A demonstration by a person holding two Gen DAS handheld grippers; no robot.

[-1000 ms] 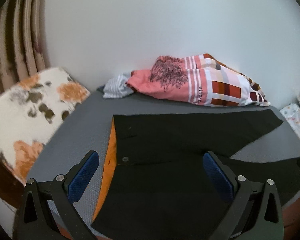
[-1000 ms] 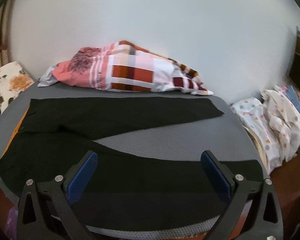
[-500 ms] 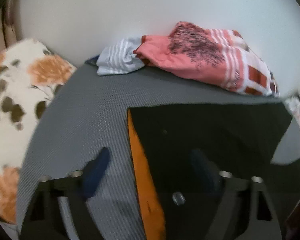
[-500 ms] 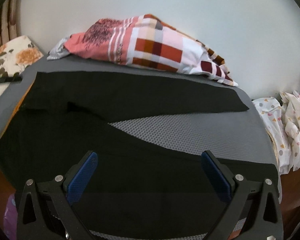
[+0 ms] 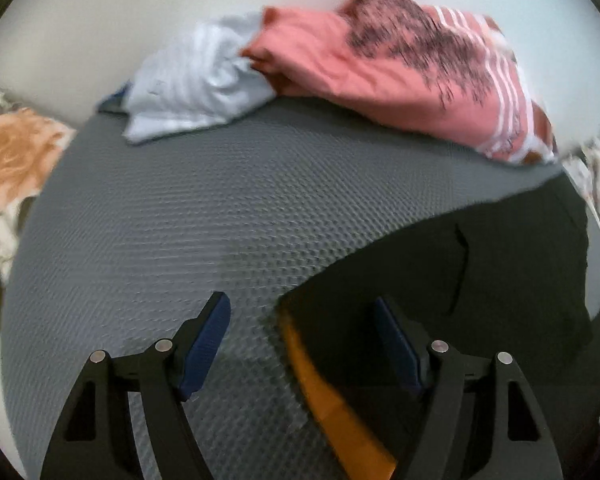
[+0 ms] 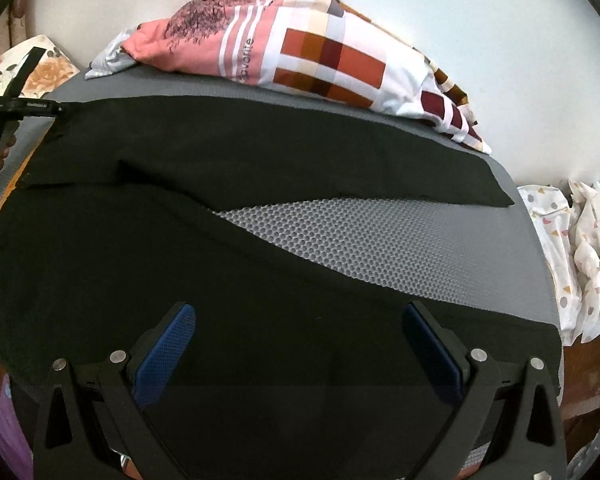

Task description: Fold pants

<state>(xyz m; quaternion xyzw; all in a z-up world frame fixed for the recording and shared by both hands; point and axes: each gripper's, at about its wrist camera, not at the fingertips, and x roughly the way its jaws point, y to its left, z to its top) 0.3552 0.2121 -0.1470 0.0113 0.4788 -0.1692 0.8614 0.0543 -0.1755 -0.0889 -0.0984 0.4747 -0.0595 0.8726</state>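
Note:
Black pants (image 6: 180, 248) lie flat on a grey mesh surface (image 6: 380, 236), legs spread in a V toward the right. The waistband's orange lining (image 5: 324, 396) shows at the left end. My left gripper (image 5: 300, 340) is open, low over the far waist corner (image 5: 300, 304), which lies between its fingers. It also shows in the right wrist view (image 6: 16, 112) at that corner. My right gripper (image 6: 296, 344) is open and empty above the near leg. The left wrist view is blurred.
A pink and checked pillow (image 6: 300, 56) and a striped cloth (image 5: 192, 88) lie at the back against the white wall. A floral cushion (image 5: 8, 160) sits at the left. Spotted white fabric (image 6: 580, 248) hangs off the right edge.
My left gripper has moved forward and left to the far waist corner and narrowed its opening. My right gripper has moved closer over the near leg and stays open.

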